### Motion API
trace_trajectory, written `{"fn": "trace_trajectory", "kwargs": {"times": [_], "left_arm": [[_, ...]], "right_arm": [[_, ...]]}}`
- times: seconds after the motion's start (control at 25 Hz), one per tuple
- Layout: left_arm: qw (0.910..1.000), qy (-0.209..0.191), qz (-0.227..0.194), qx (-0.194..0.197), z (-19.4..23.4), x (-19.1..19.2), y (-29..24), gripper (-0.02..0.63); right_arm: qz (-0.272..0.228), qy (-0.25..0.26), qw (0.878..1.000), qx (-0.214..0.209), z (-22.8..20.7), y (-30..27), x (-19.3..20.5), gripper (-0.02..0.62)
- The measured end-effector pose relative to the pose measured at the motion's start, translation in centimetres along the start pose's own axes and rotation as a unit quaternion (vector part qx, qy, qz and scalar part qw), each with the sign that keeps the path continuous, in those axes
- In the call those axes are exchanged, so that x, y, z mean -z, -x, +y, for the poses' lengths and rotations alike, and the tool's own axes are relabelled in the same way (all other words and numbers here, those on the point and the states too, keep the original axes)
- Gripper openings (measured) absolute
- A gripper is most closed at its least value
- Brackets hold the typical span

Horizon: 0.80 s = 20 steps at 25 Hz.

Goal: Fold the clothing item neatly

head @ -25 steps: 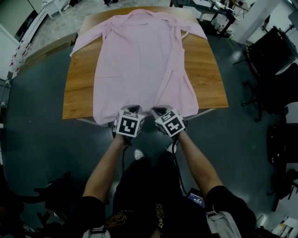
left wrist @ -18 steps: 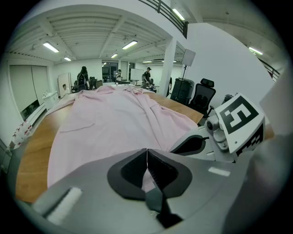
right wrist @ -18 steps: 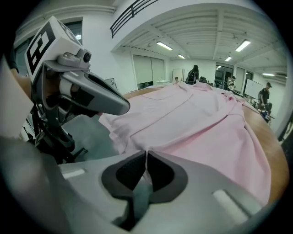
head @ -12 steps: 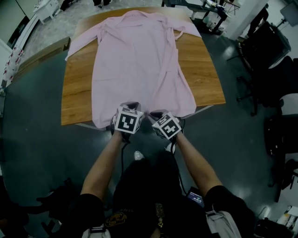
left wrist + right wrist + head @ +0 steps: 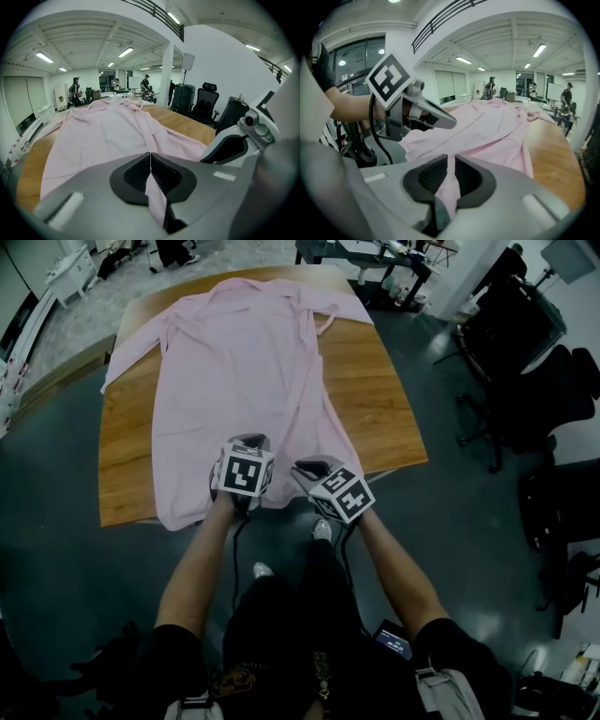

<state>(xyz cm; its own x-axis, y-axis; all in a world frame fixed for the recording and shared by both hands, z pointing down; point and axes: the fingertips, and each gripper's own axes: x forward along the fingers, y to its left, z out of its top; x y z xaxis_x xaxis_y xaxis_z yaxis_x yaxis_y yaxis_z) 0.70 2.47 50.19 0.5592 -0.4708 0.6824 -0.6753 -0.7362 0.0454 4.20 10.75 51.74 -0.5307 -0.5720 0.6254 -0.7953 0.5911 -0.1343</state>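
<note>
Carried inward from the table's near edge since a second ago: left gripper (image 5: 246, 440) now over the lower part of the pink shirt (image 5: 234, 362), right gripper (image 5: 315, 468) just beside it at the hem. Left jaws pressed together on a fold of the hem, pinched between the dark pads (image 5: 136, 173). Right jaws just been easing apart to a narrow gap, pink cloth filling it and touching both sides. Shirt spread flat along the wooden table (image 5: 375, 399), collar at the far end, near left corner of the hem hanging over the edge. Dark office chairs (image 5: 525, 362) well apart on the right
</note>
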Motion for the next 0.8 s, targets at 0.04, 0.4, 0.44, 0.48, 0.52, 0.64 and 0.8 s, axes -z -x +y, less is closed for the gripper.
{"fn": "trace_trajectory", "kwargs": {"times": [0.04,0.4,0.44,0.48,0.52,0.64,0.8], "left_arm": [[1.0,0.001,0.0,-0.004,-0.2,-0.9,-0.9,0.012],[0.998,0.023,0.05,-0.032,-2.1,-3.9,-7.3,0.093],[0.9975,0.02,0.058,-0.035,-2.2,-3.7,-7.8,0.098],[0.997,0.019,0.065,-0.037,-2.2,-3.6,-8.3,0.1],[0.9965,0.02,0.071,-0.04,-2.1,-3.3,-8.8,0.101],[0.9957,0.028,0.077,-0.042,-1.8,-2.7,-10.3,0.101],[0.9961,0.03,0.08,-0.024,-1.3,-2.3,-12.1,0.104]], "right_arm": [[-0.008,0.0,1.0,0.004,-1.9,0.6,-0.7,0.04],[-0.027,0.035,0.999,0.004,-16.9,1.8,-7.0,0.04],[-0.025,0.04,0.999,0.004,-18.1,1.3,-7.5,0.04],[-0.024,0.043,0.999,0.005,-19.3,0.8,-8.1,0.04],[-0.023,0.045,0.999,0.007,-20.4,0.3,-8.8,0.04],[-0.021,0.047,0.999,0.017,-23.2,-1.5,-10.7,0.04],[-0.005,0.037,0.998,0.044,-26.1,-4.2,-12.1,0.04]]}}
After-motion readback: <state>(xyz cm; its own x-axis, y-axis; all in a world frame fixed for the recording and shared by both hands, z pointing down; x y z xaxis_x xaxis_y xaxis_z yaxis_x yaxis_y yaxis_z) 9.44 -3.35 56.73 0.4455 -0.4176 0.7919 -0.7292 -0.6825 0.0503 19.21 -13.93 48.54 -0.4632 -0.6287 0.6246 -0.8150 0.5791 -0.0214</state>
